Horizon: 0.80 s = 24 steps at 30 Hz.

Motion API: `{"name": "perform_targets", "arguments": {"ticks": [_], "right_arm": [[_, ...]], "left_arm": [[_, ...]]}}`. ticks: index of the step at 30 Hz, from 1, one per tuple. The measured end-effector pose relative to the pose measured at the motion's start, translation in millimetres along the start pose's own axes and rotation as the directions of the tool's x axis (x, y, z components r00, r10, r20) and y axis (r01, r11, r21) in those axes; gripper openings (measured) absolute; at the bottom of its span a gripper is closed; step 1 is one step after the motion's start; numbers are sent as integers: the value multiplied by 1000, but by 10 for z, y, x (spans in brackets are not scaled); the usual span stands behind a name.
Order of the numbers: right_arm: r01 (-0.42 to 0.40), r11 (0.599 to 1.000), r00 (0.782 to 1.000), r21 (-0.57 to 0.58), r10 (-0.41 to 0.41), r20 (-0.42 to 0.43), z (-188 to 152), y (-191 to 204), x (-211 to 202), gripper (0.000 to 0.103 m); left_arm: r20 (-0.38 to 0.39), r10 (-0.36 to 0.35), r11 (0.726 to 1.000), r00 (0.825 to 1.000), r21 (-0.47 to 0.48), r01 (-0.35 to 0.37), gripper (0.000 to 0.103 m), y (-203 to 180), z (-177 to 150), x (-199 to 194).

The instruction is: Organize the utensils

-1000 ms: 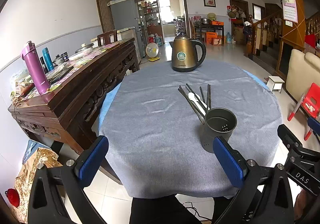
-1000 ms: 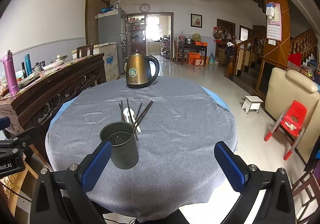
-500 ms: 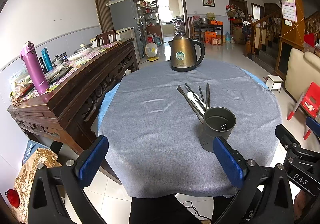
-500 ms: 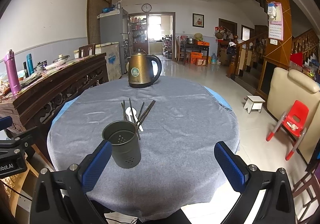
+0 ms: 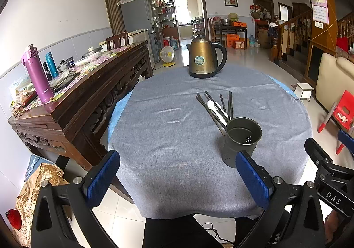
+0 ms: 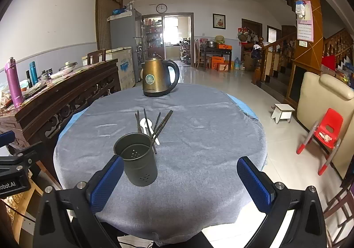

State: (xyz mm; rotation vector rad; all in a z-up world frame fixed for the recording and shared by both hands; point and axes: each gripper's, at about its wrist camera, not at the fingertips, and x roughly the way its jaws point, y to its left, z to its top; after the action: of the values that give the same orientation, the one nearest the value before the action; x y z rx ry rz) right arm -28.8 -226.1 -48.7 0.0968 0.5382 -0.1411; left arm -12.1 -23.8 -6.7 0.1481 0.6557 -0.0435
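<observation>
A dark grey perforated utensil cup [image 5: 242, 140] stands empty on the grey tablecloth [image 5: 172, 128]; it also shows in the right wrist view [image 6: 138, 160]. Behind it lie several dark chopsticks [image 5: 210, 107] and a white spoon [image 5: 215, 109] flat on the cloth, seen too in the right wrist view as chopsticks [image 6: 162, 122] and spoon [image 6: 148, 125]. My left gripper [image 5: 178, 178] is open and empty near the table's front edge, left of the cup. My right gripper [image 6: 181, 183] is open and empty, to the right of the cup.
A gold electric kettle [image 5: 203, 60] stands at the far side of the round table. A dark wooden sideboard [image 5: 73, 93] with bottles runs along the left. A red child's chair [image 6: 325, 133] and a beige sofa [image 6: 325, 95] stand to the right.
Both grippers have eased slightly forward and the views shifted a little; the cup and utensils have not moved.
</observation>
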Motion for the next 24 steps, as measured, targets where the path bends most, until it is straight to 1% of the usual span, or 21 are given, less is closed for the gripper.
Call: {"name": "perform_targets", "arguments": {"ticks": [7,13,20,24], "right_arm": [[-17,1000,1000,-4,17,-23,18,29,97,103],[-24,1000,998,4,24,-50,81,7,238,103],[-40,999,995,29,42,-86,211,-33,476,103],[-73,995,988,68,81,-134,335,-104,724,103]], "left_arm": [[-14,1,1000,1000,-11,-1,103,77,41,86],[-43,2,1000,999,-27,-4,103,115,66,241],[-89,14,999,996,-38,-18,103,178,117,514],[-129,5,999,992,-49,-12,103,250,203,773]]}}
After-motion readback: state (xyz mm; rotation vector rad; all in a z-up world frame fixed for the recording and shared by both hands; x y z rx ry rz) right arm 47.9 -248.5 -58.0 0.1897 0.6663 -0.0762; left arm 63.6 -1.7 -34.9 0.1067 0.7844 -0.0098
